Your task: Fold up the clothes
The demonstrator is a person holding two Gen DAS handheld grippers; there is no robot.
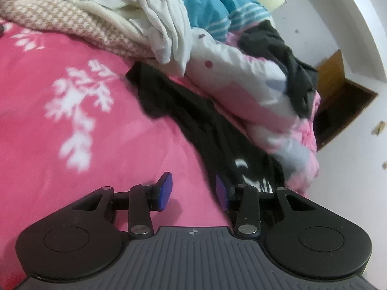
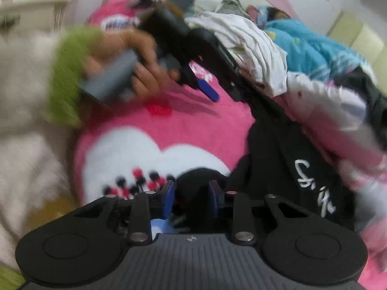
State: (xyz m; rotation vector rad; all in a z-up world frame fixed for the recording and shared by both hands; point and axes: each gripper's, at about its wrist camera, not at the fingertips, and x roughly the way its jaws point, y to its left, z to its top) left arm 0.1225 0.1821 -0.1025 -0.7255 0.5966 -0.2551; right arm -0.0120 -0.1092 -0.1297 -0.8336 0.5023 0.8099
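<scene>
A black garment (image 1: 193, 111) with white lettering lies stretched over the pink bedspread (image 1: 60, 157), running up to the clothes pile. My left gripper (image 1: 193, 191) hovers low over the bedspread, open, with only pink cover in its gap. The garment's edge lies by its right pad (image 1: 221, 193). In the blurred right wrist view, my right gripper (image 2: 192, 197) has a fold of the black garment (image 2: 290, 157) filling the gap between its blue pads. A hand holds the left gripper (image 2: 217, 89) further back over the bed, above the garment's far end.
A pile of clothes lines the far side: a checked beige piece (image 1: 60, 14), a white shirt (image 1: 164, 12), a blue striped item (image 1: 212, 4) and a pink-and-white garment (image 1: 241, 91). A wooden cabinet (image 1: 338, 91) stands by the wall. A green-cuffed sleeve (image 2: 67, 77) is at left.
</scene>
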